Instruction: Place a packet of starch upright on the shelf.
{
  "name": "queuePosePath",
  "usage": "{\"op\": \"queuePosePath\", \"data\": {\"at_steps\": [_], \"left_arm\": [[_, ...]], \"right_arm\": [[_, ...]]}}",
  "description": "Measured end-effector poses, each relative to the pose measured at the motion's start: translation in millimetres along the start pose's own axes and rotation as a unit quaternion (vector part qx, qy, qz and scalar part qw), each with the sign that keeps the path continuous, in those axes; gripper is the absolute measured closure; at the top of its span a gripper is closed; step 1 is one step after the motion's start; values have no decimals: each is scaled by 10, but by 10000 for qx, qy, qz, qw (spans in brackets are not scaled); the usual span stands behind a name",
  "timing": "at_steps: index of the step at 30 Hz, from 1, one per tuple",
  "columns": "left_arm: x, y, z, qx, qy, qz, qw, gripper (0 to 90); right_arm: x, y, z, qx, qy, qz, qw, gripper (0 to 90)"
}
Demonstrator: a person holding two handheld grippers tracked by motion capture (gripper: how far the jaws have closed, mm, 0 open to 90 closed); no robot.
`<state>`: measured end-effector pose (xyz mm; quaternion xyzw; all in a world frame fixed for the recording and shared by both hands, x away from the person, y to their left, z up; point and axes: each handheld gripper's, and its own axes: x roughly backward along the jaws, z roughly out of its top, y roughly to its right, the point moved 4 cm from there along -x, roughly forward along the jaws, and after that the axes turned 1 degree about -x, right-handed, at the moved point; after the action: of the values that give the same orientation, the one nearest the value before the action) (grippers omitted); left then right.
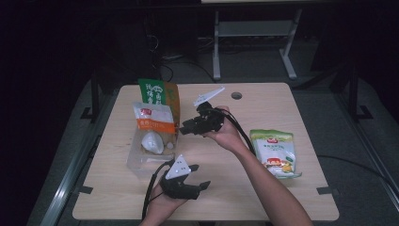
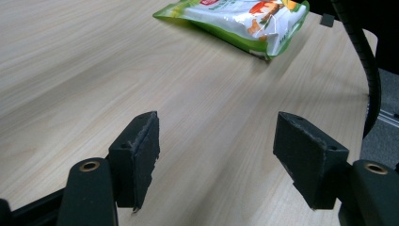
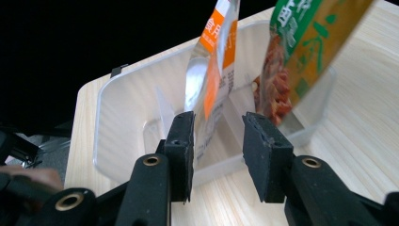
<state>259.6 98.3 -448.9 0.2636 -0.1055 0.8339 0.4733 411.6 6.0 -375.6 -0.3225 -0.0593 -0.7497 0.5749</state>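
Item: orange-white pouch upright in clear bin | soft, light, slippery film; grip top seam, 12 o'clock | right hand-held gripper half-open, empty | left hand-held gripper wide, empty.

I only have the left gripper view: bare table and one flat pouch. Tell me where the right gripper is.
Observer: The right gripper is at the clear bin on the left side of the table.
Operator: Report what's in that bin.
Observer: Two pouches stand in it. An orange-and-white pouch is nearer the person, with a green pouch behind it.
Operator: Give me the jaws.
Observer: Open. In the right gripper view the orange-and-white pouch's lower edge lines up with the gap, and the pads are not pressing on it.
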Motion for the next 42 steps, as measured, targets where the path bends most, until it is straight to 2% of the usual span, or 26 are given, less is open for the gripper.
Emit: {"op": "queuePosePath", "data": {"at_steps": [15, 27, 38, 42], "left_arm": [[-17, 5, -1, -71, -55, 40, 10000, 288], [-41, 5, -3, -76, -65, 22, 9999, 284], [-38, 0, -3, -100, -85, 4, 9999, 281], [-44, 11, -2, -94, -91, -4, 9999, 281]], "right_arm": [[482, 79, -281, -253, 77, -246, 9993, 583], [770, 159, -557, -444, 36, -415, 9981, 533], [1121, 269, -850, -656, -10, -699, 9954, 511], [1246, 314, -969, -808, -39, -800, 9935, 497]]}}
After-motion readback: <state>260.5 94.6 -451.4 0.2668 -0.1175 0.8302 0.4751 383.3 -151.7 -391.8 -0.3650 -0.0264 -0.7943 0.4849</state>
